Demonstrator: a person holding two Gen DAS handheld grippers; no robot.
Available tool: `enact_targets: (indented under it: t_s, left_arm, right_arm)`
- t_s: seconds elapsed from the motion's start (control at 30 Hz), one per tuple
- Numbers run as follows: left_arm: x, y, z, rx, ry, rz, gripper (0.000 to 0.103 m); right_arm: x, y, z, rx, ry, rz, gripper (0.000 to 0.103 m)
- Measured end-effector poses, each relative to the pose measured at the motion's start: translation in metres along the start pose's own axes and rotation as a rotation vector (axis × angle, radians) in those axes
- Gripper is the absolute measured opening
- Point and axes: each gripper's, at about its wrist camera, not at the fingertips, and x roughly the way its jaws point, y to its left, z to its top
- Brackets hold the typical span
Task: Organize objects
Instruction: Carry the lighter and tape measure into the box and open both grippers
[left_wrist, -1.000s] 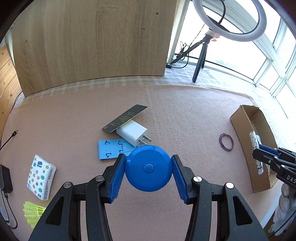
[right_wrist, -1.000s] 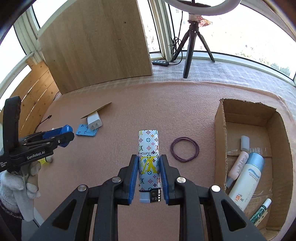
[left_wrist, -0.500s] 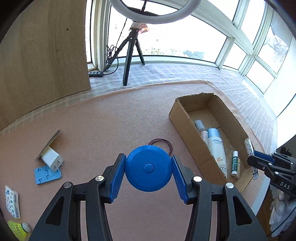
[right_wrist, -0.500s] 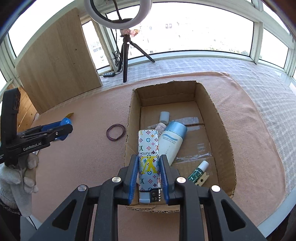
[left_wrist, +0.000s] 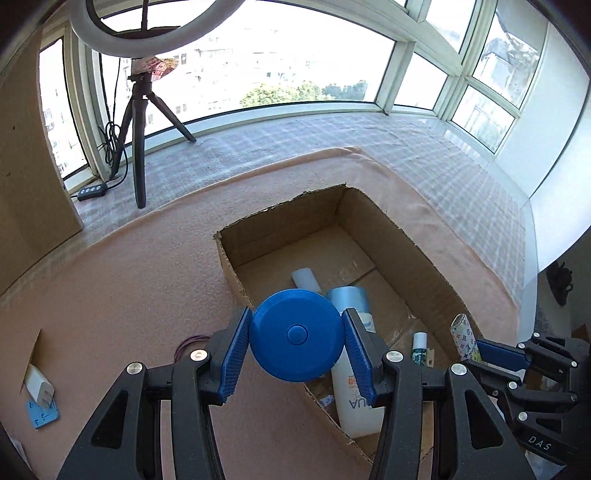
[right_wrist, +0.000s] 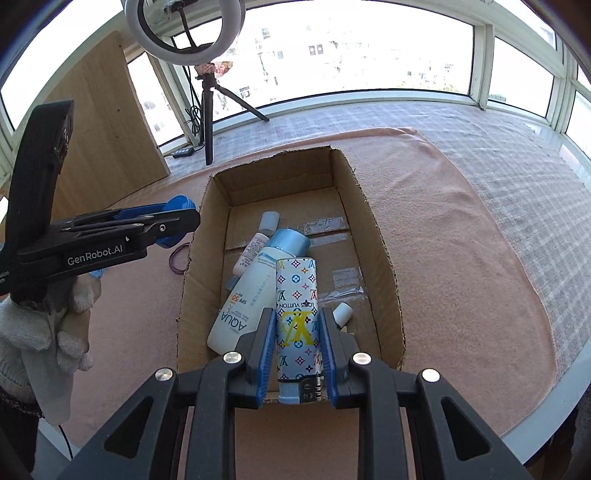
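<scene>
My left gripper (left_wrist: 295, 338) is shut on a round blue disc (left_wrist: 295, 335), held over the near left wall of the open cardboard box (left_wrist: 402, 236). My right gripper (right_wrist: 297, 334) is shut on a white patterned lighter (right_wrist: 296, 295), above the near end of the same box (right_wrist: 354, 184). Inside lie a white sunscreen bottle (right_wrist: 243, 306), a small white tube (right_wrist: 251, 251) and a little green-capped vial (left_wrist: 419, 347). The right gripper shows at the right edge of the left wrist view (left_wrist: 480, 350); the left gripper (right_wrist: 177, 218) shows at the left of the right wrist view.
A purple hair tie (right_wrist: 177, 258) lies on the pink mat left of the box. A white charger (left_wrist: 38, 384) and blue card (left_wrist: 42, 411) sit far left. A ring light on a tripod (left_wrist: 138, 129) stands by the window. A gloved hand (right_wrist: 40, 325) holds the left gripper.
Both grippers have swung over to the cardboard box, carrying the blue disc and the lighter. The charger and blue card have slid to the far left of the left wrist view.
</scene>
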Motion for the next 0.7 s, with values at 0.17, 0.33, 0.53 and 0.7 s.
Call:
enact_targets:
  t_s: [0.17, 0.33, 0.53, 0.7]
  left_arm:
    - [0.022, -0.003, 0.014, -0.004, 0.018, 0.017, 0.054]
    - [0.034, -0.003, 0.023, -0.011, 0.034, -0.017, 0.054]
    - [0.028, -0.006, 0.025, -0.008, 0.011, -0.024, 0.083]
    - [0.019, -0.003, 0.021, -0.007, -0.002, -0.004, 0.083]
  right_arm:
    - [0.006, -0.006, 0.002, 0.002, 0.01, 0.001, 0.021]
    - [0.009, -0.008, 0.003, -0.011, 0.014, 0.013, 0.022]
    - [0.001, 0.009, 0.0, -0.119, -0.034, 0.012, 0.08]
    - [-0.001, 0.016, 0.0, -0.13, -0.04, -0.003, 0.08]
